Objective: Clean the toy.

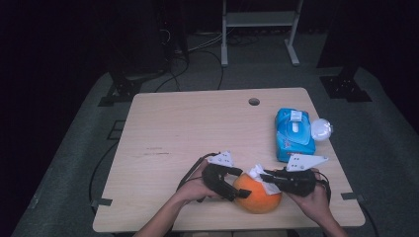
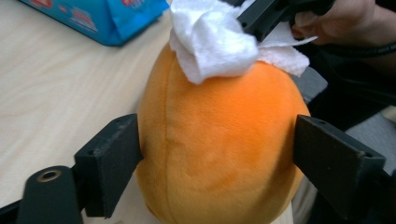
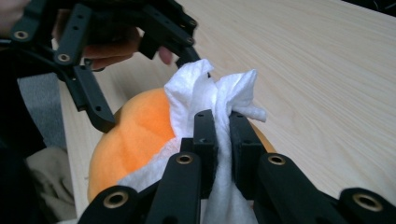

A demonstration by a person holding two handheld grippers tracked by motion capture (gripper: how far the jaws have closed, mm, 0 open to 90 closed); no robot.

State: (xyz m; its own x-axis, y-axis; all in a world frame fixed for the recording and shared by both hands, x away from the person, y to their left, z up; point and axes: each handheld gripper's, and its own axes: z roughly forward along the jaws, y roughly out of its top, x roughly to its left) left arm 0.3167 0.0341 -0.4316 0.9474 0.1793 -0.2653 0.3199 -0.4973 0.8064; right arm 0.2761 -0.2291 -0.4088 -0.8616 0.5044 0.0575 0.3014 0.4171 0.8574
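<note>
A wipe-down is under way at the lower middle of the high view. The left tool (image 1: 236,183) straddles an orange plush ball (image 1: 258,196) that sits on the counter (image 1: 188,133) near its front edge. In the left gripper view the black jaws stand on either side of the ball; the left one looks to rest against the fuzz and the right one sits just off it, so I judge this a loose brace, not a squeeze. The right tool (image 3: 222,122) is clamped tight on a crumpled white wipe (image 3: 205,91), pressing it onto the top of the ball.

Next, I reckon, the wipe has to be dragged across the fuzzy surface while the ball is kept from rolling, which calls for a firmer hold on the left.

The ball is soft, short-piled and seamed down one side; the wipe is thin, creased and bunched. A glossy blue pack of wipes (image 1: 294,134) lies at centre right.
</note>
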